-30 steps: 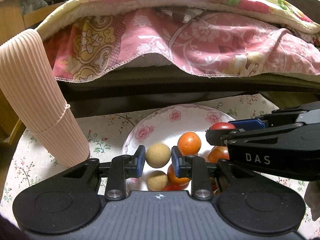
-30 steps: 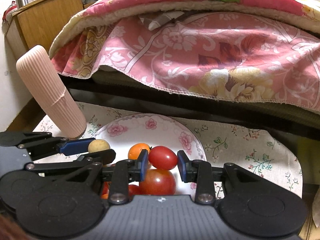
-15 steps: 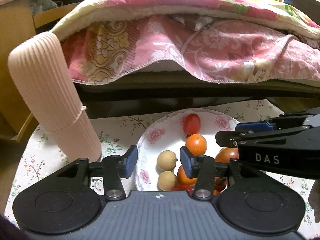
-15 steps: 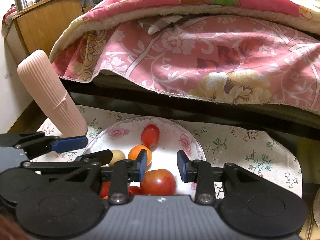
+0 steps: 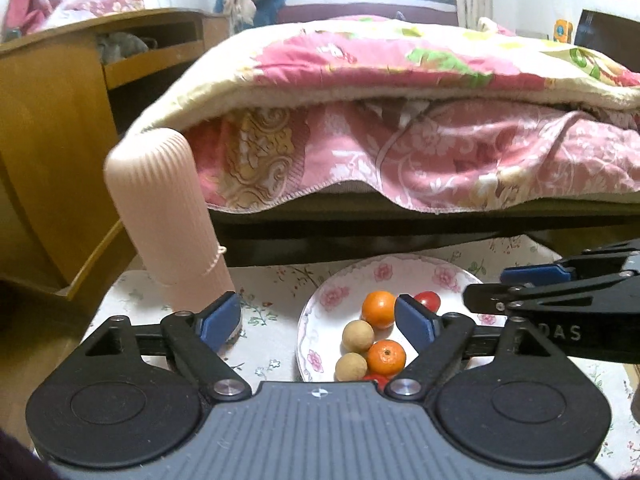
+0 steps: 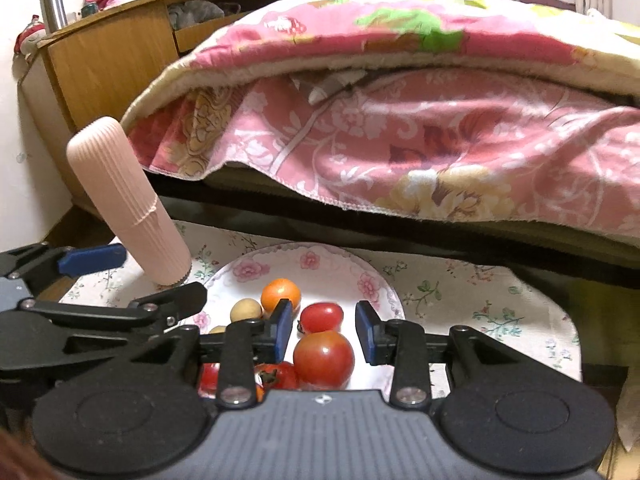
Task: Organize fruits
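A white floral plate point(image 5: 404, 270) point(image 6: 320, 258) holds two oranges point(image 5: 378, 308), two tan longans point(image 5: 358, 335) and several red tomatoes point(image 6: 323, 358). A small oval tomato point(image 6: 321, 317) lies on the plate ahead of my right gripper. My left gripper point(image 5: 318, 318) is wide open and empty, raised above the plate's left side. My right gripper point(image 6: 324, 330) is open and empty above the tomatoes. It also shows at the right of the left wrist view point(image 5: 560, 288).
A ribbed pink cylinder point(image 5: 164, 220) point(image 6: 124, 200) stands on the flowered tablecloth point(image 6: 480, 300) left of the plate. A bed with a pink floral quilt point(image 5: 400, 120) lies close behind the table. A wooden cabinet point(image 5: 52, 120) stands at the left.
The right gripper opened and left the small tomato on the plate. The left gripper let go of a longan, opened wide, and both grippers pulled up and back.
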Action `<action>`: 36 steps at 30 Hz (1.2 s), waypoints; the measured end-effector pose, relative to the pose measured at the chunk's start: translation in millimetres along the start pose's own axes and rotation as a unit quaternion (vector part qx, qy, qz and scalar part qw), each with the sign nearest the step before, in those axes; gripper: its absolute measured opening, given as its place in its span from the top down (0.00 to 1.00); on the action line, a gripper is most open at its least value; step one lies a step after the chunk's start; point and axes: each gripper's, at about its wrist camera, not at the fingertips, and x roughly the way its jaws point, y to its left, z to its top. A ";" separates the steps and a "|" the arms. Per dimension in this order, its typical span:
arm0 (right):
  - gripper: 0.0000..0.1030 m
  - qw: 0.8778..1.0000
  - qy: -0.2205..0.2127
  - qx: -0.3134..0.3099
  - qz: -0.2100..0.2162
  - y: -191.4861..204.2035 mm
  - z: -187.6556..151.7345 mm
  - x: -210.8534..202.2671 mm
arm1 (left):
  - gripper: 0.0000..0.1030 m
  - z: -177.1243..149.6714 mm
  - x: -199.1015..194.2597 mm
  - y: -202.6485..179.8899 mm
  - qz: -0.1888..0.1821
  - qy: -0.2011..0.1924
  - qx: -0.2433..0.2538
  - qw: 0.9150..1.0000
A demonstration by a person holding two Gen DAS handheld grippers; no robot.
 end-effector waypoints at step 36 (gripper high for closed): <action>0.44 0.999 -0.042 0.020 0.019 47.5 -94.8 -159.6 | 0.00 -73.6 -140.6 -1.7 0.045 0.014 -0.043 0.998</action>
